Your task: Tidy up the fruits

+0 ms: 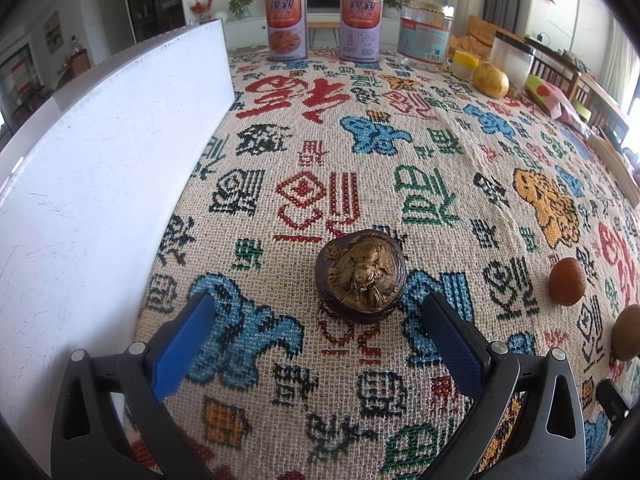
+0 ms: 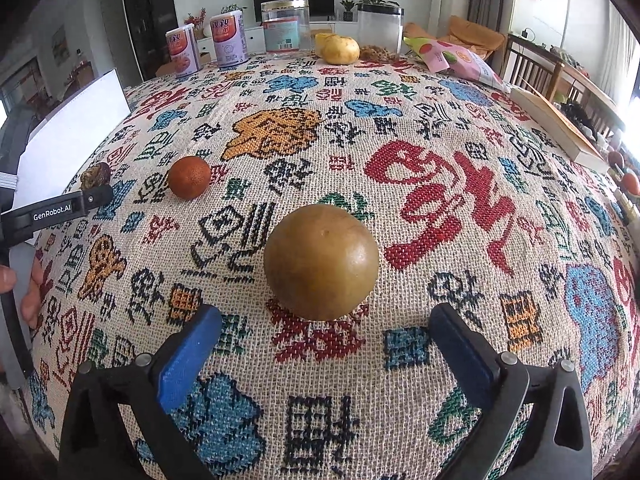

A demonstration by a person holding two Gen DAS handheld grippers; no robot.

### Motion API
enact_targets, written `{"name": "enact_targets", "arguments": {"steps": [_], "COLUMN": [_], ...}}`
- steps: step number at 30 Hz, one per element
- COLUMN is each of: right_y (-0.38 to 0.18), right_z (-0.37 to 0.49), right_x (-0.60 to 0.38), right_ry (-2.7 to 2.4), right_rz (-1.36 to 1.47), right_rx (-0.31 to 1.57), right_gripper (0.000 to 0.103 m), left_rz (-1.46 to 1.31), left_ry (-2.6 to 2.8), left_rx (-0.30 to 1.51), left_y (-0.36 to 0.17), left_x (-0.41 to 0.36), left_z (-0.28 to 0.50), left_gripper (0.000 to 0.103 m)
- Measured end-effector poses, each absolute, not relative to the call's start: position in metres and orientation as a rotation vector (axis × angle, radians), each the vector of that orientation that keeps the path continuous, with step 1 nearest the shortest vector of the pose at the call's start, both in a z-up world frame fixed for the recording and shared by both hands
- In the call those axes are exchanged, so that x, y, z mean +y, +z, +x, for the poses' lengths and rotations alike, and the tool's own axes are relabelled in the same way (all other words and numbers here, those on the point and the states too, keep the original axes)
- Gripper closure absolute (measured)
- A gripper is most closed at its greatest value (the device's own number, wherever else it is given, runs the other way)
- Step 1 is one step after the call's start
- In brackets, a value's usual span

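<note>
Two hand-held grippers hover over a patterned tablecloth (image 2: 440, 184) with three fruits set out in a row across it. The right gripper (image 2: 324, 340) has its blue fingers spread wide, with a round brownish-green fruit (image 2: 321, 262) resting on the cloth just ahead of the gap and touching neither pad. The left gripper (image 1: 316, 328) is likewise wide open, a dark, wrinkled, split fruit (image 1: 361, 276) lying just ahead of its tips, untouched. A small orange-brown fruit (image 2: 189, 178) sits between the two. The fruits appear to be placed and let go, so the lining-up step looks near its end; any further move would call for drawing back cleanly without nudging the round fruit, which could roll. A white board (image 1: 100, 160) stands close at the left gripper's side. Well apart, at the table's far edge, stand two cans (image 1: 324, 26), a clear jar (image 2: 286, 28), a yellow fruit (image 2: 341, 50) and a snack bag (image 2: 456, 58); none blocks the way.
</note>
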State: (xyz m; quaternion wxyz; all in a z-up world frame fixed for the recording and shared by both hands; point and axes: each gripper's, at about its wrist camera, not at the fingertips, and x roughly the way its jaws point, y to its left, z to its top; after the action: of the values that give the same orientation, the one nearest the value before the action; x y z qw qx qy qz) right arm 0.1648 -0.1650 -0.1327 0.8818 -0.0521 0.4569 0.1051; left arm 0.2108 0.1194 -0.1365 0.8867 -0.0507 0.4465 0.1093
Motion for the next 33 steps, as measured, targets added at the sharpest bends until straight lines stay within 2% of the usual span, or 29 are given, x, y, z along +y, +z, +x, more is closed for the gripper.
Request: {"name": "enact_targets", "arguments": {"steps": [14,20,29,31,32,33], "right_y": [-0.132,-0.133,-0.133,-0.132,-0.13,-0.127], "right_z": [0.166,0.166,0.167,0.167,0.167,0.167], "right_x": [-0.165,-0.165,-0.165,-0.167,-0.169,-0.176], "right_ry": [0.22,0.22,0.221,0.224,0.232,0.248], "right_rz": [-0.108,-0.108,-0.108,-0.1,-0.08,-0.031], "right_rx": [0.951,0.951,0.951,0.95,0.946,0.937], "right_gripper": [0.0,0.0,0.0,0.0,0.0,0.0], "left_rz": [-0.111,-0.112,-0.093,-0.077,-0.076,-0.075], "left_ry": [0.221,-0.073,0.098,0.142,0.137,0.138], "left_rx": [0.927,0.875,0.917,0.918,0.905,0.891], "left_y": [-0.136,-0.127,-0.133,-0.134,-0.132,-0.13], "left_x": [0.12,0.107,0.11,0.11,0.11,0.11], "left_z": [0.211,0.194,0.213,0.216,0.216,0.216], "left_gripper": [0.001,0.001,0.003,0.008,0.023,0.033]}}
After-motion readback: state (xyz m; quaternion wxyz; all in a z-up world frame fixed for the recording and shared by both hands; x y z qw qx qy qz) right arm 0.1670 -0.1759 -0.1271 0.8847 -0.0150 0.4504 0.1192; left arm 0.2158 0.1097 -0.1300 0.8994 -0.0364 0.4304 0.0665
